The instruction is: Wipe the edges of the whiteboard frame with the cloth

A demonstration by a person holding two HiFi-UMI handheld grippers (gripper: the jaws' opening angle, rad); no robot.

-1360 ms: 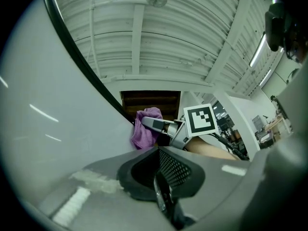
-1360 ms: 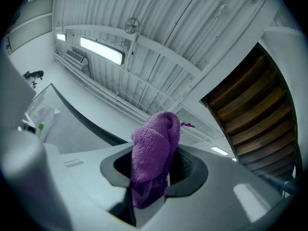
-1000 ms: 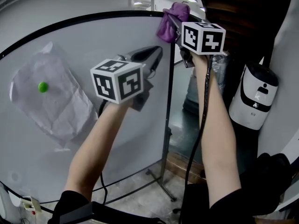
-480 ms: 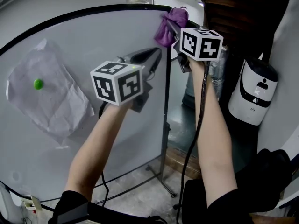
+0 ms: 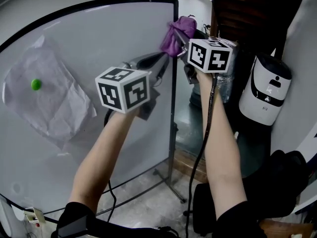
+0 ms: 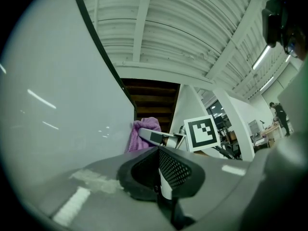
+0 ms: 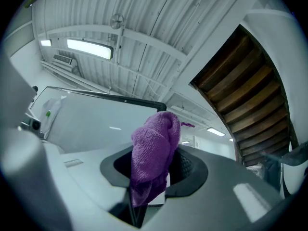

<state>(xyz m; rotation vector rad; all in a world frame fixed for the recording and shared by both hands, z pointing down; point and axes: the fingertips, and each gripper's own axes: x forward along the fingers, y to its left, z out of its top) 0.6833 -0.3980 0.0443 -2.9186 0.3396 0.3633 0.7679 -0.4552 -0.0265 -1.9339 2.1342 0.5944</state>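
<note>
The whiteboard (image 5: 99, 48) has a thin black frame (image 5: 174, 83), and its top right corner shows in the head view. My right gripper (image 5: 179, 32) is shut on a purple cloth (image 5: 173, 35), which lies against the frame's right edge a little below that corner. In the right gripper view the cloth (image 7: 154, 150) bulges out of the shut gripper (image 7: 150, 179), with the frame (image 7: 120, 99) behind it. My left gripper (image 5: 165, 59) is shut and empty, just left of the right edge and below the cloth. In the left gripper view this gripper (image 6: 160, 177) points at the cloth (image 6: 143, 133).
A crumpled sheet of paper (image 5: 49, 108) hangs on the board's left part under a green magnet (image 5: 35, 84). The board's stand leg (image 5: 171, 180) reaches the floor. A white and black device (image 5: 265, 90) stands at the right, with a dark bag (image 5: 285, 182) below it.
My right gripper has slid the cloth down the frame's right edge, away from the top corner. The left gripper has stayed about where it was.
</note>
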